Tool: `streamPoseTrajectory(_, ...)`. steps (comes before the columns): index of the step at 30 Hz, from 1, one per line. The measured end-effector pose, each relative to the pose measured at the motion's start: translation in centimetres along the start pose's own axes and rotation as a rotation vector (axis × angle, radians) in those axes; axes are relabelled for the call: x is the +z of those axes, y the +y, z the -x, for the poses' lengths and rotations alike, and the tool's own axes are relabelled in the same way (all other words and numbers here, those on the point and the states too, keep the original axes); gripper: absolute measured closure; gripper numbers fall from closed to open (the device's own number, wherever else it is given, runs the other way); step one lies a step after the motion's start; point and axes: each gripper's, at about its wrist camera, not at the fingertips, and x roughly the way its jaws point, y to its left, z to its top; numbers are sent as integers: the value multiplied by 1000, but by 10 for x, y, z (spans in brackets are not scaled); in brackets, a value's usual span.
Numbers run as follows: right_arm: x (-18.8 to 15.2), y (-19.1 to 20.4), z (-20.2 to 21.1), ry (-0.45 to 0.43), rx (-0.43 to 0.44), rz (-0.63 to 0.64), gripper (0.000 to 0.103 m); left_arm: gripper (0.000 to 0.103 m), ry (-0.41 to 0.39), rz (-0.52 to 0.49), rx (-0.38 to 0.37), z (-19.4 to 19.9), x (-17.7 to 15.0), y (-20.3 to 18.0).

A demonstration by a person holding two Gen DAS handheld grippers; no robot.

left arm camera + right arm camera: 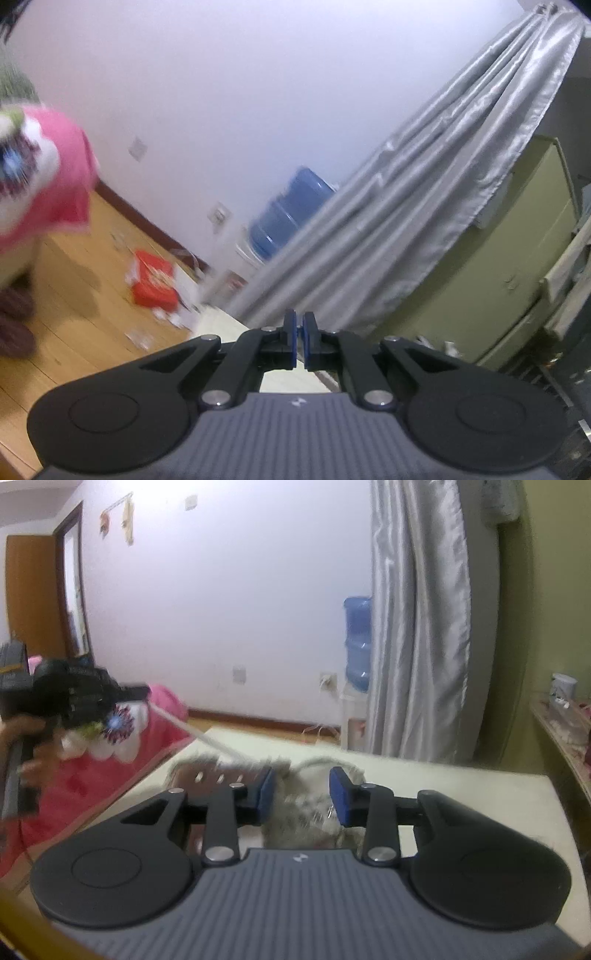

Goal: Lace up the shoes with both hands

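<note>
A blurred grey-beige shoe [295,816] lies on the white table [461,790], right under my right gripper [301,790]. That gripper is open, and its blue pads [341,797] stand apart above the shoe without touching it. A white lace [199,736] runs taut from the shoe's eyelet panel [218,775] up and left to my left gripper [146,694], held in a person's hand [18,731]. In the left wrist view the left gripper [299,321] is shut and points out into the room; the lace does not show between its pads there.
A pink patterned cloth [110,771] hangs beside the table's left edge. A blue water bottle [357,642] and a silver curtain [417,627] stand behind. A green cabinet [517,258] is at the right, and a red box [153,282] lies on the wooden floor.
</note>
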Motion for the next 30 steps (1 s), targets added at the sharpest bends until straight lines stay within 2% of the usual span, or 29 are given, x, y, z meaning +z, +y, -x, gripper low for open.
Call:
streamPoseTrajectory(3, -7, 10, -2, 10, -44, 57, 70, 99, -70, -87, 63, 26, 11, -8)
streamPoseTrajectory(6, -16, 20, -4, 30, -55, 88, 71, 99, -78, -101, 86, 44, 21, -10)
streamPoseTrajectory(8, -21, 26, -1, 27, -66, 115, 71, 99, -98, -138, 127, 53, 25, -12)
streamPoseTrajectory(9, -21, 27, -1, 16, -94, 122, 71, 99, -107, -153, 143, 56, 26, -13)
streamPoseTrajectory(14, -18, 21, -2, -2, -174, 88, 72, 99, -145, -216, 214, 67, 27, -12)
streamPoseTrajectory(15, -18, 22, -1, -11, -200, 90, 75, 99, -154, -230, 233, 73, 27, -9)
streamPoseTrajectory(20, -24, 18, -3, -19, -241, 91, 78, 99, -201, -216, 337, 111, 38, 22)
streamPoseTrajectory(25, -25, 11, -2, -25, -212, 51, 78, 99, -275, -237, 488, 162, 55, 50)
streamPoseTrajectory(30, -26, 12, -3, -30, -212, 55, 78, 98, -316, -182, 578, 209, 72, 71)
